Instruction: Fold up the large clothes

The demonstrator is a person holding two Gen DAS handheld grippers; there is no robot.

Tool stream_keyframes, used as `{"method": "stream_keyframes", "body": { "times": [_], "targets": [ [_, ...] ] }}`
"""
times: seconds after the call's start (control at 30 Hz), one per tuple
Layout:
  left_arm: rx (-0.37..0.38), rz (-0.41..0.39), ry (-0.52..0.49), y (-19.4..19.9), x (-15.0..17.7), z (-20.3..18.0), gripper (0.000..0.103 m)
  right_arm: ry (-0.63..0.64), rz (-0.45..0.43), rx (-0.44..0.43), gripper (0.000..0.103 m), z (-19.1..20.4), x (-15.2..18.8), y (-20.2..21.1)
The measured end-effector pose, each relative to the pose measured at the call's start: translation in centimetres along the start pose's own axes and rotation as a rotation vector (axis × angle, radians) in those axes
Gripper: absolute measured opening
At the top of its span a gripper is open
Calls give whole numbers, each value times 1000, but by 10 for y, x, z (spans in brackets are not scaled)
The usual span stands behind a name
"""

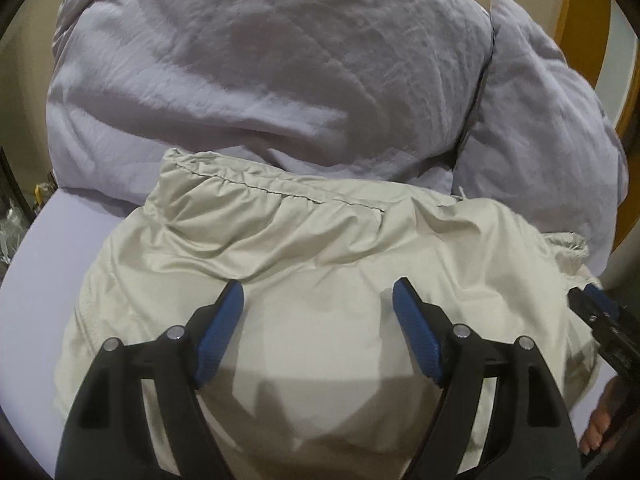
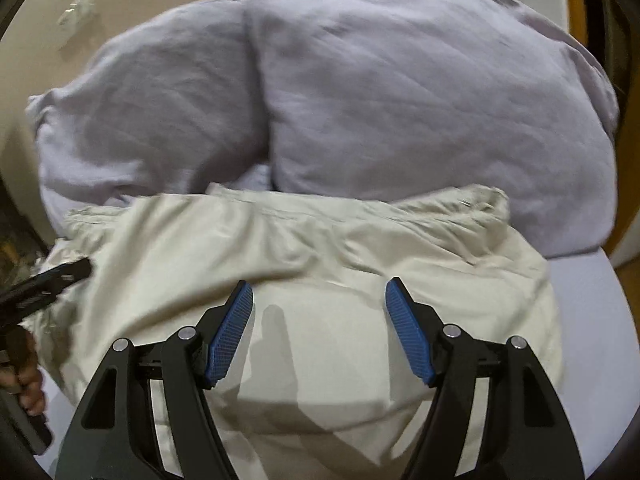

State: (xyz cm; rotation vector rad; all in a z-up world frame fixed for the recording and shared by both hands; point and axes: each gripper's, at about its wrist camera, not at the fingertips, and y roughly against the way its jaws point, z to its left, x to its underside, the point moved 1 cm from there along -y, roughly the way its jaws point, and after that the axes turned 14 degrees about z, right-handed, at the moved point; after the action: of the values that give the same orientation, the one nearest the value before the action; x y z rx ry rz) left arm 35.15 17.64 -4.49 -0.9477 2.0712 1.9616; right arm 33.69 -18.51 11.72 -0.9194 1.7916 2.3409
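Fingers [image 1: 236,300] apart, empty, above jacket [image 1: 320,248]

**Materials and finishes on the bed**

The beige jacket [image 1: 320,320] is made of thin, smooth cloth with a faint sheen, gathered along a stitched hem. The lilac pillows [image 1: 260,80] are covered in matt, finely crinkled cloth, and the sheet [image 1: 60,248] in smooth matt cloth. Matt black plastic with ribbed blue pads [image 2: 408,328] and polished metal pins is seen on the grippers.
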Motion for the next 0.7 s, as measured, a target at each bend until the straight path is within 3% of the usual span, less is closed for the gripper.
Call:
{"method": "stream_keyframes", "body": {
  "times": [0.17,0.7],
  "targets": [
    [-49,3,4,-17,-4,4,80,104,45,32,71,27,-1,-31],
    [-91,19,68,-58,-39,12,81,49,64,46,72,15,-36,-97]
  ]
}}
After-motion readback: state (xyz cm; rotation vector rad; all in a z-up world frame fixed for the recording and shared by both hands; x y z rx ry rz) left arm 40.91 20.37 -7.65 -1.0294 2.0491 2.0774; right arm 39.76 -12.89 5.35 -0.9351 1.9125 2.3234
